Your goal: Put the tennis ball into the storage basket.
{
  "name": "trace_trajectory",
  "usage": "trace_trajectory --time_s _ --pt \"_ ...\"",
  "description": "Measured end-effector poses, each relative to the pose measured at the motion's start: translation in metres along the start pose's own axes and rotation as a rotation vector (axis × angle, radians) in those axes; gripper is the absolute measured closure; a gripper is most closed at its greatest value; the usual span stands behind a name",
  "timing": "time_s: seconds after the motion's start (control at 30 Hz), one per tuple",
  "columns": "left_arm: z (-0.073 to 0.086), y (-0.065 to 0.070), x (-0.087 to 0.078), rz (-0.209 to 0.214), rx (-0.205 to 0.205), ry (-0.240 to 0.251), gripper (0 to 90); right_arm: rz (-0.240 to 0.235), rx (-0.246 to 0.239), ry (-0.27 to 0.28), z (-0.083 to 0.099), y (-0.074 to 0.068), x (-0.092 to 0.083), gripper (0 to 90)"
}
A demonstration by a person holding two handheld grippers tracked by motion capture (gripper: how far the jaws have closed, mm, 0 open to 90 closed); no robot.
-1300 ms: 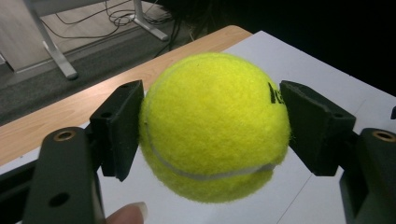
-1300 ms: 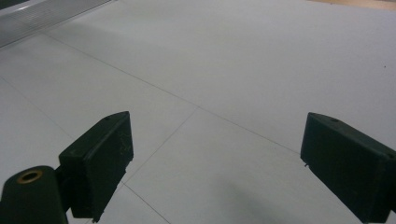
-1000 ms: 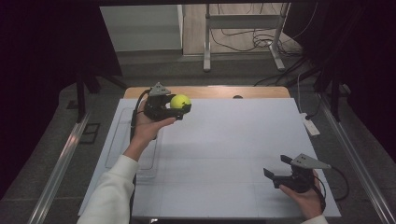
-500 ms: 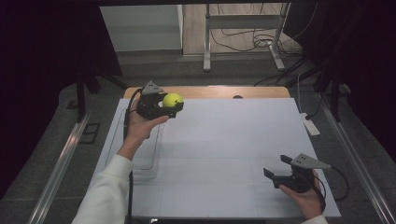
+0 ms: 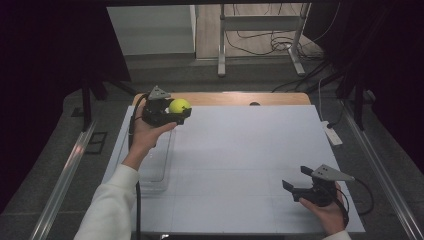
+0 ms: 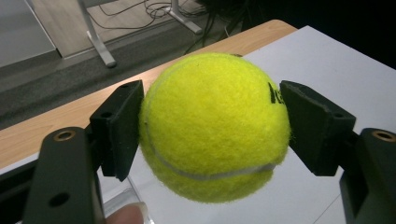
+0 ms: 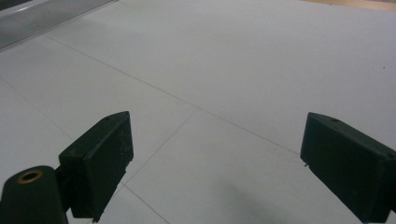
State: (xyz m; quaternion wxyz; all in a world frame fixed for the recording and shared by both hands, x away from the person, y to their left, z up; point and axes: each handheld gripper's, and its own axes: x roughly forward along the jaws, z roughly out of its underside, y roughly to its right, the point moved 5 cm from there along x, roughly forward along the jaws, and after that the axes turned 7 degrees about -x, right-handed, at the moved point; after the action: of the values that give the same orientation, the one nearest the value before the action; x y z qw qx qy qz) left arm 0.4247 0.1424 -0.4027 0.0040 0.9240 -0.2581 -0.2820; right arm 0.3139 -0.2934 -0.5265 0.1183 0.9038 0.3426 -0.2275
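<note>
The ball point(image 6: 212, 126) is clamped between the left gripper's point(image 5: 167, 111) jaws, held above the table's point(image 5: 250, 165) far-left corner. The right gripper point(image 5: 306, 186) is held agape, empty. The ball could be squeezed out if grip is eased.

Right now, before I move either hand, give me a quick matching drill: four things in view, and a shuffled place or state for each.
Things:
1. tennis ball
2. left tongs
3. right tongs
4. clear tray

Places or states:
A. open, holding nothing, near right of the table
B. lying on the white sheet at its left edge
C. yellow, held off the table
D. shut on something, far left of the table

Pairs: 1-C, 2-D, 3-A, 4-B
</note>
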Motion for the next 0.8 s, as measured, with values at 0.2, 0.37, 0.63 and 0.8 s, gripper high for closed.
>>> trace_trajectory --time_s 0.2,0.37,0.63,0.8 --pt "0.000 -0.006 -0.003 -0.019 -0.004 0.000 27.0 0.001 0.000 -0.001 0.000 0.000 0.000 9.9" --pt "0.001 -0.010 -0.005 -0.028 -0.010 -0.002 27.0 0.003 0.001 -0.002 0.000 0.000 0.000 9.8" --pt "0.002 -0.016 -0.006 -0.048 -0.016 -0.007 27.0 0.002 0.001 -0.002 0.000 0.000 0.000 9.8" --pt "0.003 -0.020 -0.007 -0.060 -0.018 -0.009 27.0 0.002 0.000 -0.003 0.001 0.000 0.001 9.8"
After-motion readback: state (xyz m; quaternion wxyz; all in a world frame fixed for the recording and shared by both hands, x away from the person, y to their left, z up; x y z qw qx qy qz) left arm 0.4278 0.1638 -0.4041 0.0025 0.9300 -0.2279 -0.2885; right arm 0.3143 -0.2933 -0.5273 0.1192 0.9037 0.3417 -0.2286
